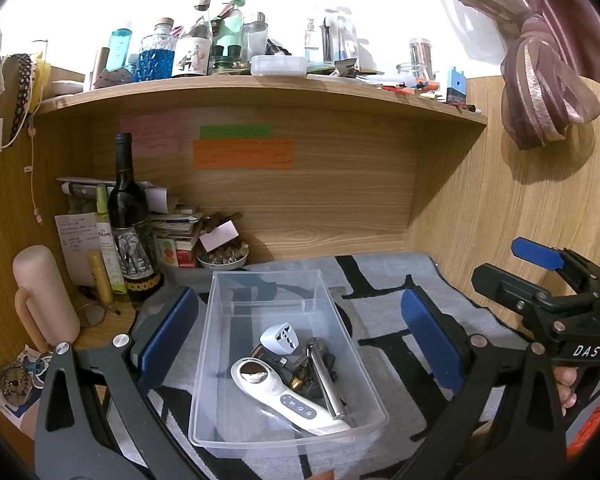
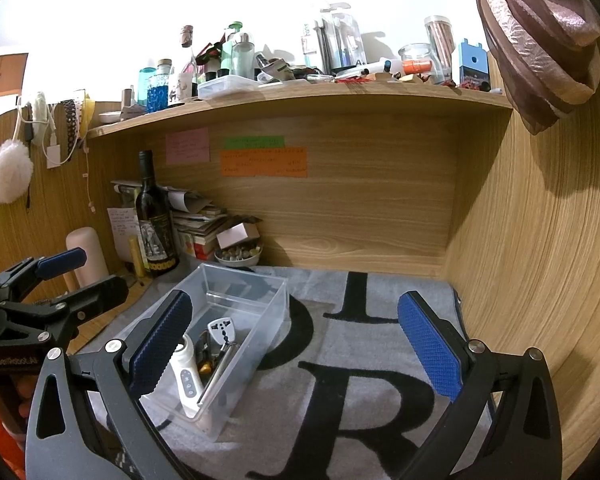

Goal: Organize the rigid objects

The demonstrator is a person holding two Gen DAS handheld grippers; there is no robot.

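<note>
A clear plastic bin [image 1: 342, 322] sits on a grey mat with black letters [image 1: 384, 308]. In it lie a white handheld device with buttons [image 1: 288, 396], a white travel adapter [image 1: 281, 338], a metal cylinder [image 1: 326, 378] and small dark items. My left gripper [image 1: 300, 340] is open and empty, its blue pads either side of the bin and above it. My right gripper [image 2: 296, 344] is open and empty over the mat, right of the bin [image 2: 274, 308]. The white device [image 2: 186, 376] and adapter [image 2: 221, 330] show there too.
A dark wine bottle [image 1: 130, 224], a pink flask [image 1: 44, 300], a green spray bottle [image 1: 106, 240], stacked papers and a bowl of stones [image 1: 222, 258] crowd the left back corner. A cluttered wooden shelf [image 1: 260, 88] runs overhead. A wooden wall [image 2: 540, 260] stands on the right.
</note>
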